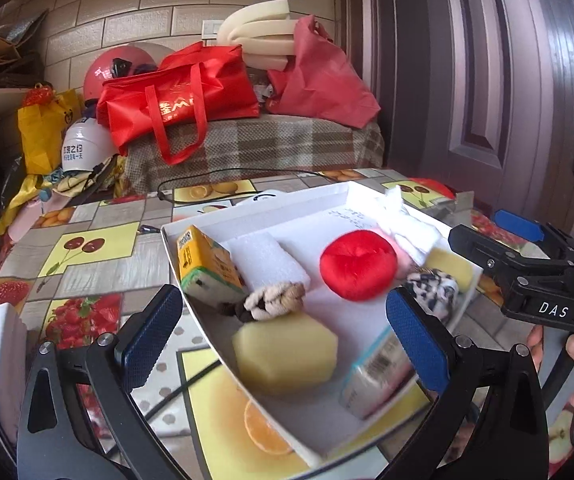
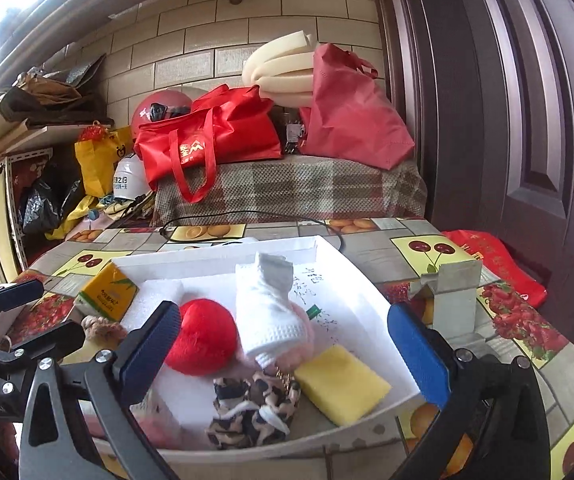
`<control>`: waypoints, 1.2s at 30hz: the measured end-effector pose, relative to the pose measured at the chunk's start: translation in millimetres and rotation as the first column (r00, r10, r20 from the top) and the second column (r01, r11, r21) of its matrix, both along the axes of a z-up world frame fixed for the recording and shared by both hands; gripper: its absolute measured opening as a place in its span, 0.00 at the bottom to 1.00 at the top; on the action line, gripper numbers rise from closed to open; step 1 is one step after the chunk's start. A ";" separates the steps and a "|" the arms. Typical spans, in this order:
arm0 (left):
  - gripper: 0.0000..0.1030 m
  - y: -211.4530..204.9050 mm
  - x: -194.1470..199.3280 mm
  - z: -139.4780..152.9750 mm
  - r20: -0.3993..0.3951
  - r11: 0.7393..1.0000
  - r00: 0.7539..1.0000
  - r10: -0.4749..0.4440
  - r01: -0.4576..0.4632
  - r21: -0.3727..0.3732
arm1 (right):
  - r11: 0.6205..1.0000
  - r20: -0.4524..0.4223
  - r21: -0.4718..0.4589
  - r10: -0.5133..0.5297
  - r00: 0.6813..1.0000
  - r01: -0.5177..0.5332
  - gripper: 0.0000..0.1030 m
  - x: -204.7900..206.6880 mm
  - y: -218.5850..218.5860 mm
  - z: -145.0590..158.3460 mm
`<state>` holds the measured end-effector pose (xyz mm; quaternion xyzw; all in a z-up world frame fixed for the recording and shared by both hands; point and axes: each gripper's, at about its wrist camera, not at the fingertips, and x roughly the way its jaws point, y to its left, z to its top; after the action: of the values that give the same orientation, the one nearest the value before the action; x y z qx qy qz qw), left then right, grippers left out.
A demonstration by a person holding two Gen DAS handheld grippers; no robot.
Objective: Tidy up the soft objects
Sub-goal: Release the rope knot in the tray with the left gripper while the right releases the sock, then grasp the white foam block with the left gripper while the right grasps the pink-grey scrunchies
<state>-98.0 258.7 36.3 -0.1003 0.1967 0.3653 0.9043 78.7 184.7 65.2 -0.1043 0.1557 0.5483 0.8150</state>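
Lying in a shallow white tray (image 2: 367,280), the soft things are gathered close together: a red plush (image 2: 203,336) at the middle, a white knit sock (image 2: 267,316) leaning against it, a leopard scrunchie (image 2: 251,412) at the near rim, a yellow sponge (image 2: 343,384) just beside that, and white foam (image 1: 267,258) behind. The left view adds a beige scrunchie (image 1: 275,298) touching a second, thicker sponge (image 1: 285,352), plus two tissue packs, a yellow one (image 1: 203,264) at the far-left wall and a pale one (image 1: 379,376) at the near rim.

The tray's low wall keeps the light pieces from sliding off the fruit-patterned surface (image 1: 87,248) (a likely reason for sorting inside it). The left gripper (image 1: 283,340) is spread wide with nothing between its pads, poised over the thicker sponge and the beige scrunchie; the width suits a bulky, compressible item. The right gripper (image 2: 287,348) is likewise wide apart and holds nothing, straddling the plush, sock and leopard scrunchie from the near side.

Judged from this layout, a pick is about to begin, not finish. Crowding is the hazard: closing on one piece may drag its neighbour. Outside the tray a small grey bracket (image 2: 451,296) stands near the right rim, and a black cable (image 2: 247,216) runs behind.
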 end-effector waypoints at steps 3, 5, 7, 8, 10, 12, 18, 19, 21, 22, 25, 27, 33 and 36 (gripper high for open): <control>1.00 -22.7 -18.4 -0.3 -0.009 0.998 0.998 -0.058 0.058 0.010 | 0.998 0.018 -0.005 0.061 0.998 -0.061 1.00 -16.0 -26.1 1.1; 1.00 -38.1 -30.6 -0.6 -0.020 0.995 0.995 -0.100 0.100 0.017 | 0.992 0.008 -0.030 0.120 0.993 -0.120 1.00 -25.4 -38.9 0.5; 1.00 -54.4 -41.2 -1.3 -0.033 0.988 0.987 -0.155 0.155 0.013 | 0.981 -0.006 -0.067 0.183 0.983 -0.183 1.00 -34.6 -47.5 -1.4; 1.00 -63.3 -45.8 -2.0 -0.043 0.983 0.982 -0.185 0.185 0.011 | 0.970 -0.019 -0.097 0.224 0.974 -0.225 1.00 -39.1 -48.3 -3.3; 1.00 -84.9 -53.1 -3.1 -0.068 0.962 0.960 -0.271 0.272 0.008 | 0.934 -0.055 -0.173 0.306 0.950 -0.311 1.00 -50.2 -45.4 -10.6; 0.99 -108.5 -57.6 -6.9 -0.104 0.925 0.920 -0.378 0.379 -0.013 | 0.888 -0.072 -0.254 0.378 0.923 -0.384 1.00 -64.2 -39.3 -19.7; 0.99 -155.5 -61.0 -19.1 -0.177 0.827 0.808 -0.563 0.546 -0.135 | 0.794 -0.064 -0.462 0.415 0.907 -0.396 0.90 -87.1 -8.2 -46.8; 0.99 -163.5 -59.2 -20.3 -0.194 0.812 0.788 -0.584 0.568 -0.137 | 0.781 -0.071 -0.483 0.415 0.907 -0.395 0.86 -87.8 -5.0 -50.8; 0.99 -176.6 -54.8 -23.8 -0.229 0.780 0.746 -0.625 0.607 -0.151 | 0.767 -0.083 -0.495 0.425 0.901 -0.407 0.68 -89.6 -4.0 -54.1; 0.99 -182.8 -51.1 -26.3 -0.252 0.767 0.725 -0.641 0.622 -0.159 | 0.772 -0.078 -0.488 0.425 0.902 -0.406 0.61 -89.9 -5.5 -53.2; 0.99 -200.6 -41.5 -34.1 -0.317 0.733 0.667 -0.674 0.657 -0.176 | 0.776 -0.080 -0.485 0.420 0.904 -0.403 0.34 -89.0 -11.4 -53.4; 0.99 -207.2 -38.7 -35.6 -0.316 0.706 0.637 -0.703 0.680 -0.200 | 0.784 -0.090 -0.480 0.403 0.911 -0.394 0.29 -84.1 -17.4 -53.0; 0.98 -215.1 -34.2 -38.6 -0.328 0.675 0.597 -0.732 0.702 -0.228 | 0.833 -0.159 -0.449 0.283 0.946 -0.325 0.29 -44.0 -39.0 -50.2; 0.98 -216.7 -41.7 -32.5 -0.280 0.666 0.607 -0.743 0.711 -0.226 | 0.855 -0.225 -0.415 0.235 0.945 -0.312 0.29 -23.8 -49.3 -48.5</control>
<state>-139.7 42.0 3.8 0.0133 0.3940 -0.0313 0.9185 54.9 135.4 16.7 -0.2627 0.3278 0.6154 0.6670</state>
